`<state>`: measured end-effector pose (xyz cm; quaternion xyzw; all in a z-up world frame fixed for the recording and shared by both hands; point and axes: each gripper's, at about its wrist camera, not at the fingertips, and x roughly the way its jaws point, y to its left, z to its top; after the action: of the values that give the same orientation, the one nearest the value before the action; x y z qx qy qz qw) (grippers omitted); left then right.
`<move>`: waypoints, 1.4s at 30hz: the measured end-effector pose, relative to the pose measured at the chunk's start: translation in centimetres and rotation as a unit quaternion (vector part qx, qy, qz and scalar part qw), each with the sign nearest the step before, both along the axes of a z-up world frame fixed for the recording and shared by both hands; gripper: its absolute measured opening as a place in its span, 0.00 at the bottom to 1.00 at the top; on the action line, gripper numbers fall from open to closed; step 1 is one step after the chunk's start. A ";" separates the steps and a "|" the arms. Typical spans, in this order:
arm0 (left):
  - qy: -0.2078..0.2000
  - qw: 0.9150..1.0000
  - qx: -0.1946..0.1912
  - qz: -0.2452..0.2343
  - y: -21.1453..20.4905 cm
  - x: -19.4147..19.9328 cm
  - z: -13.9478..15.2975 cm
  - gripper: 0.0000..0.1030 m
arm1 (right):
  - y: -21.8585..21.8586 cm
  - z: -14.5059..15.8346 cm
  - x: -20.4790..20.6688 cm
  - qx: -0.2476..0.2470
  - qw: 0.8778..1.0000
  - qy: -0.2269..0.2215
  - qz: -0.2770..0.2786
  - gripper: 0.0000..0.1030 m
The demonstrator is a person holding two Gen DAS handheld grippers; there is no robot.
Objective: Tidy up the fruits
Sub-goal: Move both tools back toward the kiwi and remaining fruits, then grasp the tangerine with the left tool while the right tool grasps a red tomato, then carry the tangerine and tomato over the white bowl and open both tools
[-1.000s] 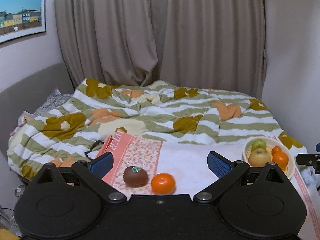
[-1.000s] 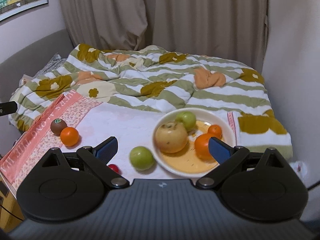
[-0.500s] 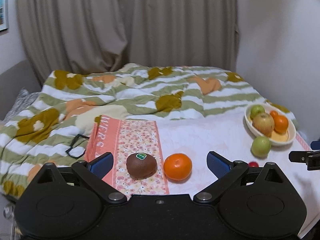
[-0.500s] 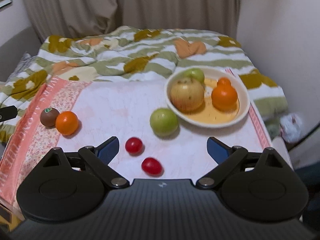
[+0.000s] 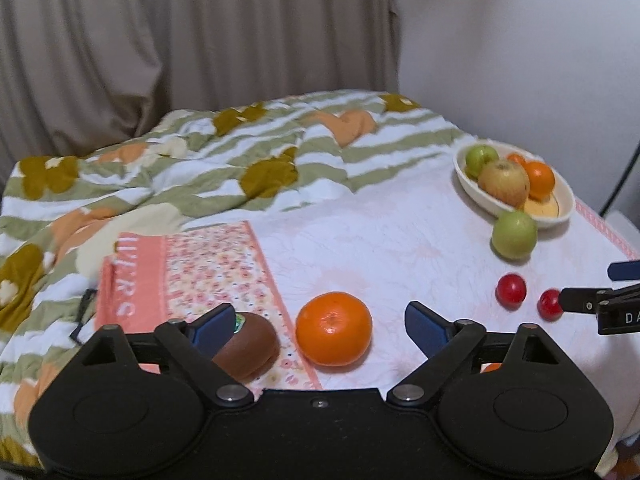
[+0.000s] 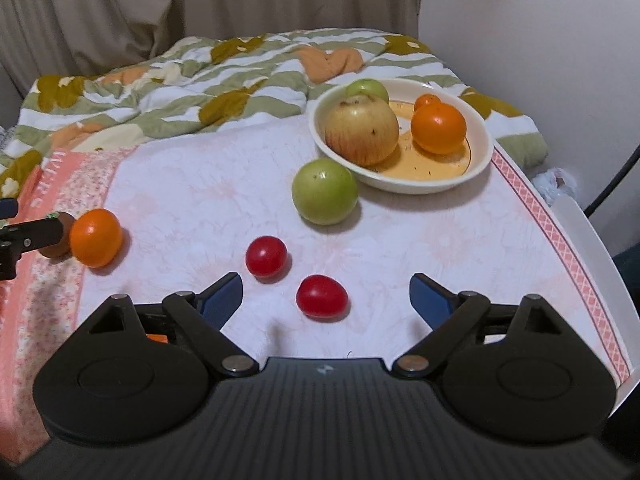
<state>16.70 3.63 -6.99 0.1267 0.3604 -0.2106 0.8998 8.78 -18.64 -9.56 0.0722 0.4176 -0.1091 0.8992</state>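
Note:
My left gripper [image 5: 320, 322] hangs low over the cloth with its jaws closing. An orange [image 5: 334, 328] lies between them, and a gap shows on both sides of it. A brown kiwi [image 5: 250, 346] sits partly behind the left finger. My right gripper [image 6: 326, 296] is open around a red cherry tomato [image 6: 322, 296] without touching it. A second tomato [image 6: 266, 257] lies just ahead to the left. A green fruit [image 6: 324, 192] rests against the cream bowl [image 6: 480, 160], which holds an apple, two oranges and a green fruit.
A pink-and-white cloth [image 6: 200, 184] covers the surface, and its right edge [image 6: 580, 256] drops off near the wall. A striped flowered quilt [image 5: 200, 168] lies behind it, below the curtains. Black glasses [image 5: 82, 320] sit at the far left.
Both grippers came down and closer to the fruit. The left jaws narrowed around the orange. The two tomatoes came into the right wrist view, and one now lies between its jaws.

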 end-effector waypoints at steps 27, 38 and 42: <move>0.043 0.997 0.058 -0.027 -2.9 3.3 -5.6 0.61 | 0.1 -3.9 2.3 0.002 0.999 0.033 0.003 0.69; 0.053 0.998 0.036 -0.004 -2.0 2.5 -5.0 0.61 | 0.1 -3.7 2.9 -0.004 0.999 0.033 0.015 0.49; 0.046 0.999 0.023 0.005 -1.5 1.6 -4.0 0.61 | 0.2 -2.8 2.6 -0.007 0.999 0.026 0.019 0.49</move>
<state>18.29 2.17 -10.98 0.1352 0.4070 -0.2030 0.8803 11.42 -18.41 -12.33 0.0555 0.4411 -0.0969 0.8905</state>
